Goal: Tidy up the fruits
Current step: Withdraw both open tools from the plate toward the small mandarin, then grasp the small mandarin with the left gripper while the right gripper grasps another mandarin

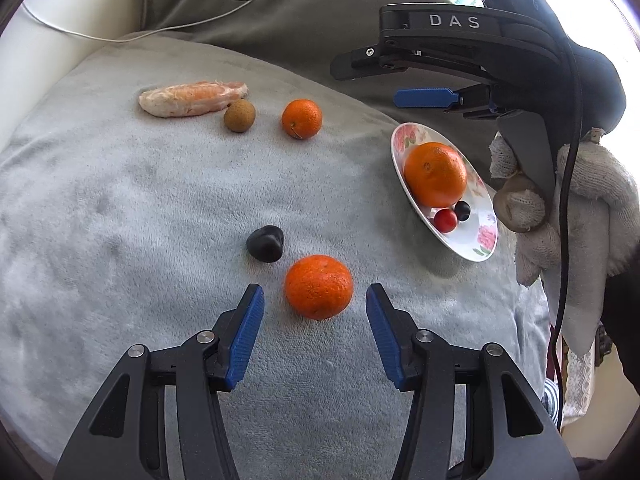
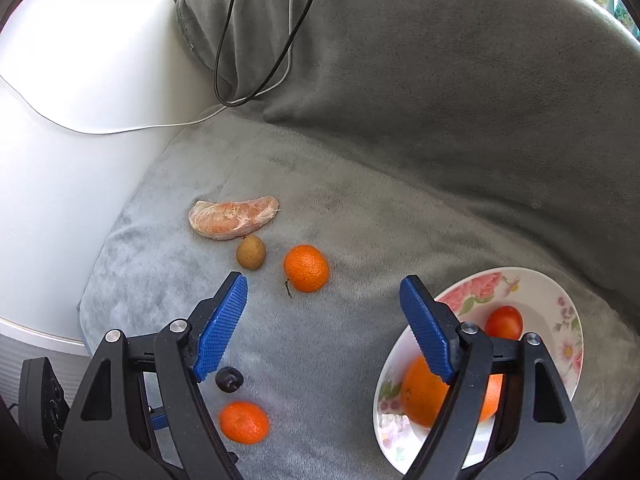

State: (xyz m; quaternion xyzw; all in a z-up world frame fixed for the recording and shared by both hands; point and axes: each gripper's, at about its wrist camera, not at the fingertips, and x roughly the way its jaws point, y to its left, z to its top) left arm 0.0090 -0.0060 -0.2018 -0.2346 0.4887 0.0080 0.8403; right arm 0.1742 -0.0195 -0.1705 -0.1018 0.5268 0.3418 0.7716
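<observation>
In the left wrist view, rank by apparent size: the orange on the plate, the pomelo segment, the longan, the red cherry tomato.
1. Pomelo segment and orange on the plate: too close to call.
2. Longan.
3. Red cherry tomato.

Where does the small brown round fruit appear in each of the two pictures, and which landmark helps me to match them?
Left wrist view: the brown fruit lies upper left, just below the peeled segment's right end.
Right wrist view: the brown fruit lies left of centre, beneath the peeled segment.
Shared landmark: the small orange immediately to its right.
</observation>
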